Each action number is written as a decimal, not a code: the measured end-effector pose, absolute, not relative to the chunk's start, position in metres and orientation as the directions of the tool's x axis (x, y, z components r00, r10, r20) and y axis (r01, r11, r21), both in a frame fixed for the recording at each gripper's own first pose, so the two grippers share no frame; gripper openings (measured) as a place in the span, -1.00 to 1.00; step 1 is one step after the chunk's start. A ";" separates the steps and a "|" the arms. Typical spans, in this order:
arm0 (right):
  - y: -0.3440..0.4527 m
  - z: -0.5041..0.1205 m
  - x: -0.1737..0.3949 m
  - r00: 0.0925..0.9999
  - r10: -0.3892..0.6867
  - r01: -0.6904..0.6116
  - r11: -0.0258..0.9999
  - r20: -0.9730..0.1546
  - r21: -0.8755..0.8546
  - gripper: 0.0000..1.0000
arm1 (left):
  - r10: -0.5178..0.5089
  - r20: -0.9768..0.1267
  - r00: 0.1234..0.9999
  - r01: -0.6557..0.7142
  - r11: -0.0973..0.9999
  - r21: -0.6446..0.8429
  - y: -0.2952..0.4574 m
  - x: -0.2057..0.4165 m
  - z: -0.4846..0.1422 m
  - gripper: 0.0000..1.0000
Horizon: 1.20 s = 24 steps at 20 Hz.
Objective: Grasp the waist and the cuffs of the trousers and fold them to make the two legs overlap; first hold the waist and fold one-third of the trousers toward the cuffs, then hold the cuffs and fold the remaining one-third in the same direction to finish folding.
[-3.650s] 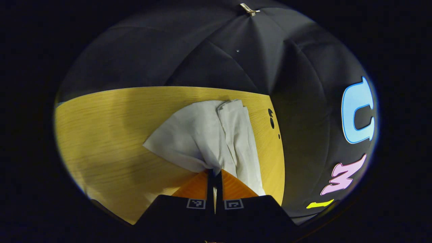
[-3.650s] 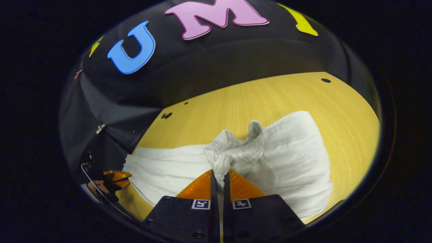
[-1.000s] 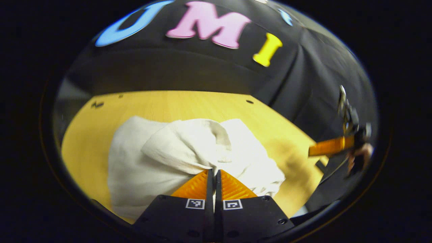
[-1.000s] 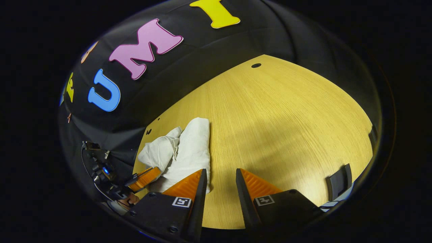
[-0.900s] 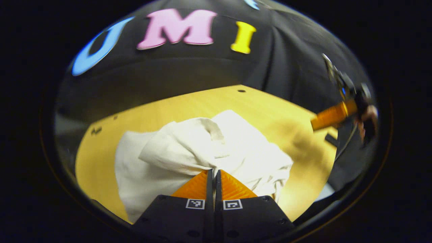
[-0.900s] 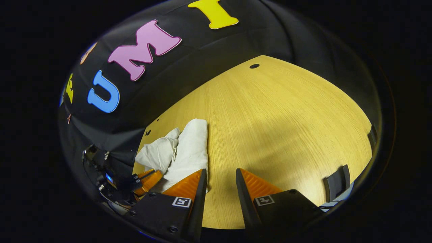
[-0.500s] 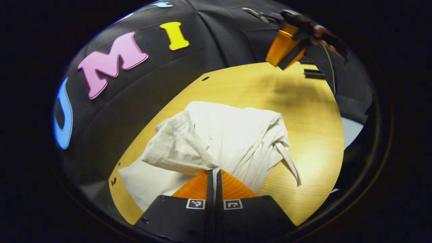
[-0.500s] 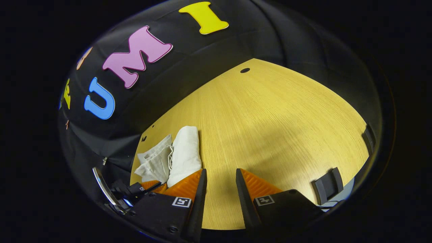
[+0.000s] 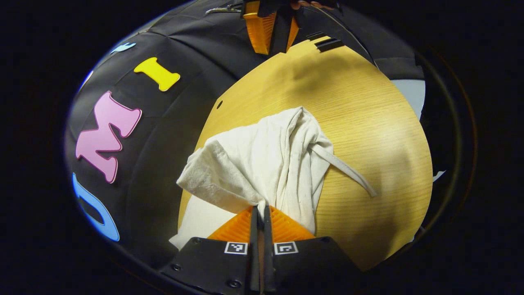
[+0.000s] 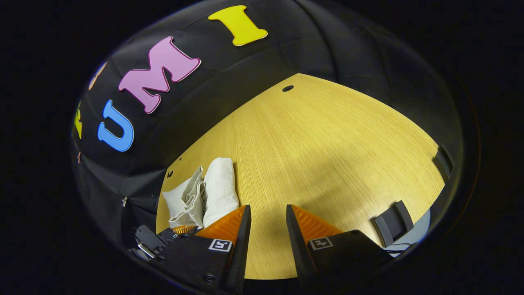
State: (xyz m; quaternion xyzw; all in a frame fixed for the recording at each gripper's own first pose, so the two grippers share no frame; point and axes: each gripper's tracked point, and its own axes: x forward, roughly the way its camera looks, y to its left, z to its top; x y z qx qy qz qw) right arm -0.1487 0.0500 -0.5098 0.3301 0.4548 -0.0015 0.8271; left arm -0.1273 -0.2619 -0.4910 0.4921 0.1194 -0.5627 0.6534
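Left hand-held gripper (image 9: 258, 209) clamped on cloth of white crumpled fabric trousers (image 9: 262, 164), bunched on yellow wood-grain surface (image 9: 368, 123). Right hand-held gripper (image 10: 266, 213) agape w/ nothing between fingers, beside trousers.

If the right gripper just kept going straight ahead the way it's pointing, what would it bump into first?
Probably the bare wooden table: the right gripper is open, with only tabletop ahead between its fingers. The folded trousers lie off to its left, though depth is hard to judge.
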 end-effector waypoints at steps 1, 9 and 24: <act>0.051 -0.508 -0.149 0.587 0.296 0.305 0.781 -0.753 0.545 0.06 | -0.620 -0.707 0.340 0.850 -0.118 0.513 -0.263 -0.126 -0.491 -0.77; 0.080 -0.475 -0.137 0.619 0.343 0.243 0.771 -0.706 0.588 0.18 | -0.637 -0.692 0.340 0.897 -0.002 0.442 -0.248 -0.107 -0.439 0.74; 0.167 -0.397 -0.089 0.653 0.448 0.034 0.788 -0.611 0.615 0.95 | -0.567 -0.681 0.464 0.738 0.672 -0.056 -0.137 -0.041 -0.324 0.96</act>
